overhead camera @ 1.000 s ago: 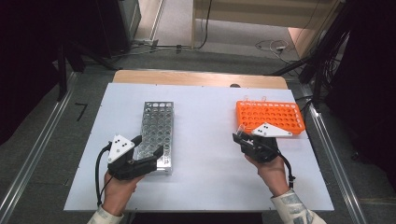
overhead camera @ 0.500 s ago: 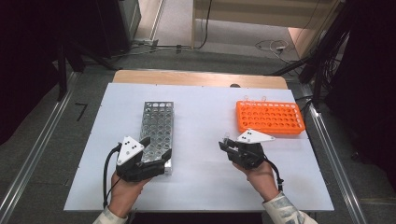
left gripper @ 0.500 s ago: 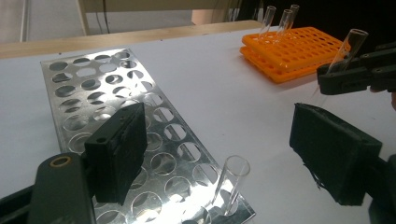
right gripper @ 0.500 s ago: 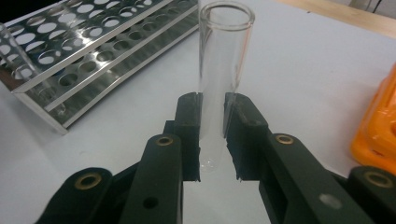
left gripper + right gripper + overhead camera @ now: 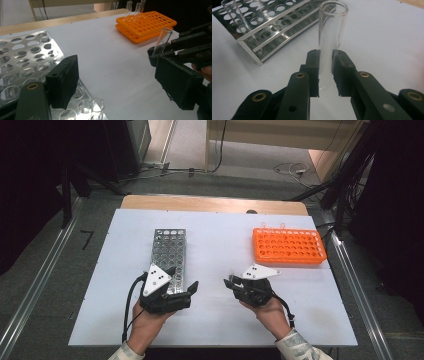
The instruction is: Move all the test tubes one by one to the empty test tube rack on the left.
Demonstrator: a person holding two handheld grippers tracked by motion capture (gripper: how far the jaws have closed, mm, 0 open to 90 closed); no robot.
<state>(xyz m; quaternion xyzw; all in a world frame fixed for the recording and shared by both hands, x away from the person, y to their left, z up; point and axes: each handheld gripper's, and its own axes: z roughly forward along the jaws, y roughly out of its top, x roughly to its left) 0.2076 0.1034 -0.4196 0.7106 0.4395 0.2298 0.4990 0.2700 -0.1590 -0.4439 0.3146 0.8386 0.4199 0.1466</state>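
Observation:
My right gripper (image 5: 234, 282) is shut on a clear glass test tube (image 5: 332, 37), held upright just above the white table (image 5: 220, 235) near the front middle. That tube (image 5: 162, 40) also stands up from the right gripper's black jaws in the left gripper view. My left gripper (image 5: 186, 287) is open at the near right corner of the metal tube rack (image 5: 170, 255), its jaws wide apart and pointing toward the right gripper. One tube (image 5: 97, 106) sits in a near hole of the metal rack. The orange rack (image 5: 287, 245) lies at the back right with a few tubes (image 5: 136, 10) at its far edge.
Bare white table lies between the two racks. A wooden strip (image 5: 215, 204) runs along the table's far edge. Metal rails (image 5: 35, 290) flank the table on both sides, and cables lie on the floor beyond it.
The right gripper has come away from the orange rack, moving left and nearer with the tube. The left gripper has shifted right along the metal rack's near end and turned toward the right gripper.

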